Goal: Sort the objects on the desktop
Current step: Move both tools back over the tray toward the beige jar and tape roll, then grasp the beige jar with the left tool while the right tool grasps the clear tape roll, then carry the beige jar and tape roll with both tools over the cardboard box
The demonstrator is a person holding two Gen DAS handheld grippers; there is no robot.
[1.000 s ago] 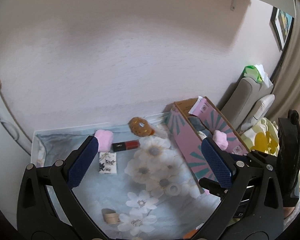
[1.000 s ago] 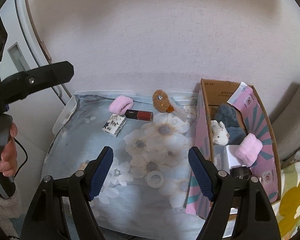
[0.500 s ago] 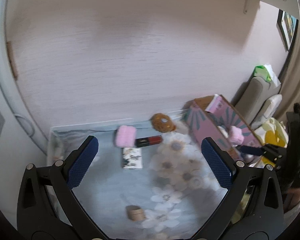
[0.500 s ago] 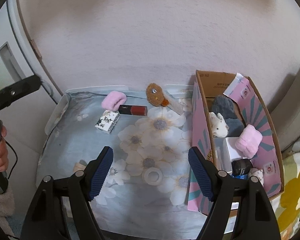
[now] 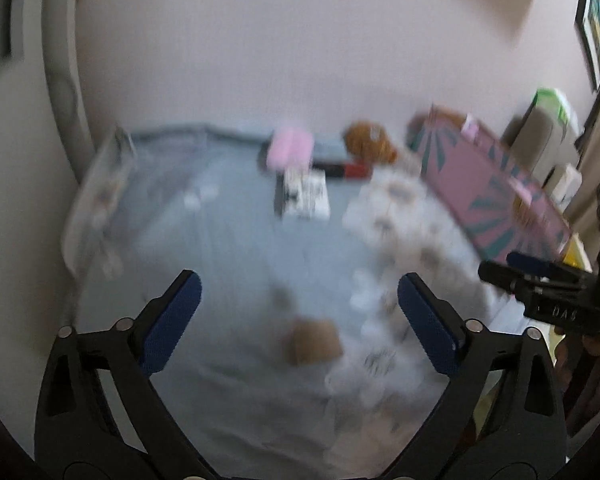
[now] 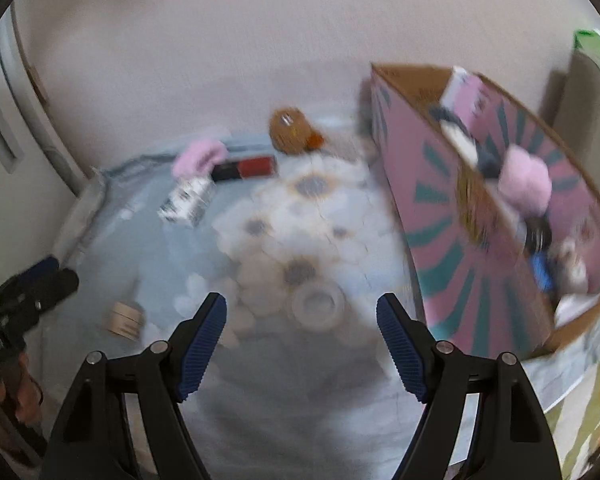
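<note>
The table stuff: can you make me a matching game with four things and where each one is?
Things:
1. fluffy pink pom-pom
2. clear ring of tape
3. red and black lipstick tube
4. small tan cardboard roll

Places:
A. on the blue flowered cloth, ahead of the open right gripper
B. inside the pink cardboard box
C. near the cloth's left edge, by the left gripper
D. toward the back, beside the brown plush toy

Pairs: 1-B, 2-A, 3-D, 4-C
</note>
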